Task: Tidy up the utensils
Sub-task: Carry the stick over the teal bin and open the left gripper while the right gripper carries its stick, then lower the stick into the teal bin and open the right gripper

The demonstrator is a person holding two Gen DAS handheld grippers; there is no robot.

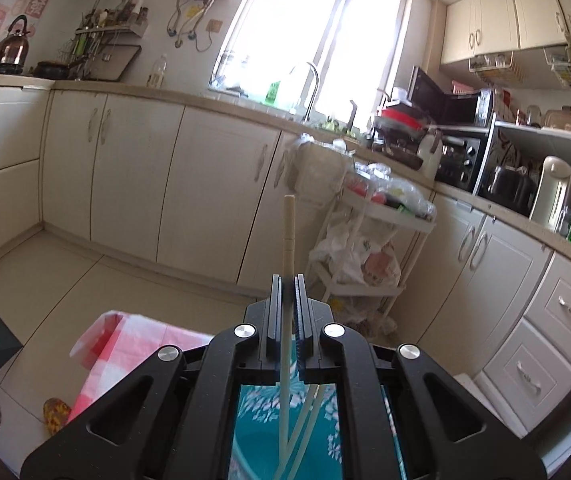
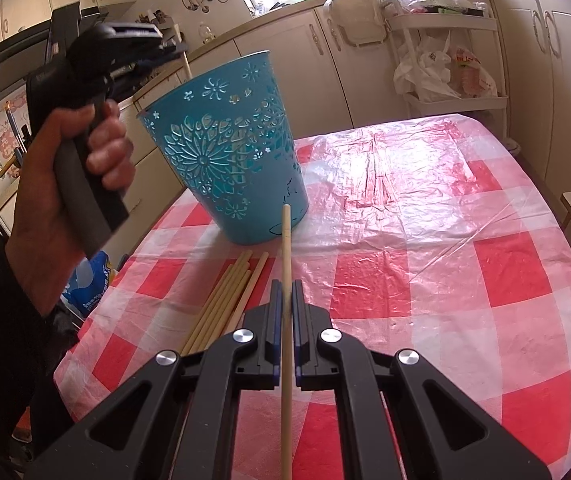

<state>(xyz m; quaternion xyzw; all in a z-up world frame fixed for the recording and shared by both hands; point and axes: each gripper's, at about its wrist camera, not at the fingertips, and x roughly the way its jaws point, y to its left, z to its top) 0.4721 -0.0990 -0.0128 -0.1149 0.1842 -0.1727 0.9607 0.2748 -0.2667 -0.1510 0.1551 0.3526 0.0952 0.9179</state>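
Chopsticks (image 2: pixel 229 296) lie in a loose bundle on the checked tablecloth (image 2: pixel 445 264), just in front of the blue bucket (image 2: pixel 229 152). Right gripper (image 2: pixel 284 292) is clamped on one chopstick (image 2: pixel 285 240) whose tip points at the bucket's base. Left gripper (image 1: pixel 287 284), held in a hand (image 2: pixel 81 160) above the bucket, pinches another chopstick (image 1: pixel 288 232) over its open mouth, where more sticks (image 1: pixel 305 428) already rest inside.

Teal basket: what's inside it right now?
Left wrist view looks down into the teal basket: a few pale chopsticks lean inside, crossing. The left tool, shut on another chopstick, covers most of the interior, so the count and the bottom stay hidden.
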